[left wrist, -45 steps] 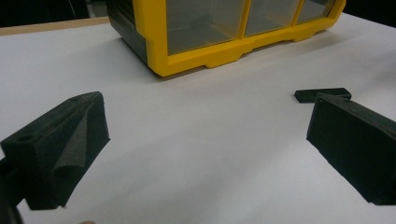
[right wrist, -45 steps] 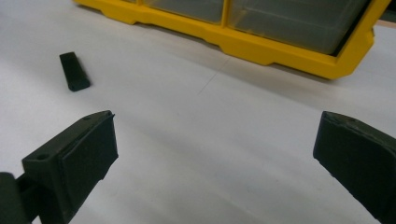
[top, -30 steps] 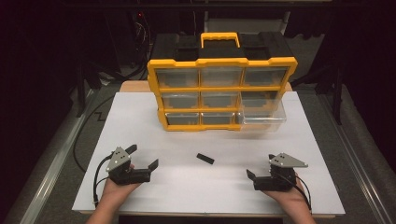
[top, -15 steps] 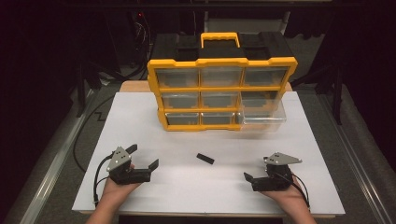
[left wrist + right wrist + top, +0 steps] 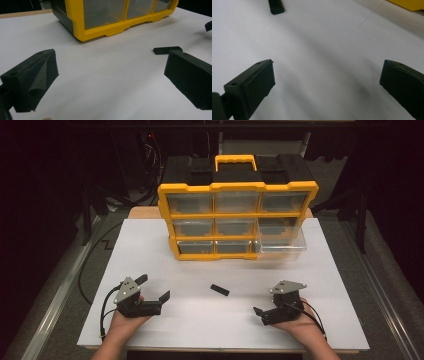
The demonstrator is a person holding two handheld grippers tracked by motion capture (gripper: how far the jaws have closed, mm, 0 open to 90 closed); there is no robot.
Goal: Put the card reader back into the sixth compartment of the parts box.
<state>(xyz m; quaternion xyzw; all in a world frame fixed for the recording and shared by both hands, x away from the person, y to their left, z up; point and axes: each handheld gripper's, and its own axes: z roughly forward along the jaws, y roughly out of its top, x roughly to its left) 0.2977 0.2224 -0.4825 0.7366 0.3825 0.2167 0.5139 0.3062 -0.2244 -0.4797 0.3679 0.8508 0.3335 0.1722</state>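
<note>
Both grippers, left (image 5: 154, 289) and right (image 5: 260, 316), rest wide-jawed and empty, flanking the small flat black plastic bar (image 5: 219, 290) on the white table (image 5: 200, 325), apparently ready for pickup.

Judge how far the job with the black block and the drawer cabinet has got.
Done: one drawer of the cabinet stands pulled out. In hand: nothing; left gripper and right gripper are open. Left: the block lies untouched on the table.
</note>
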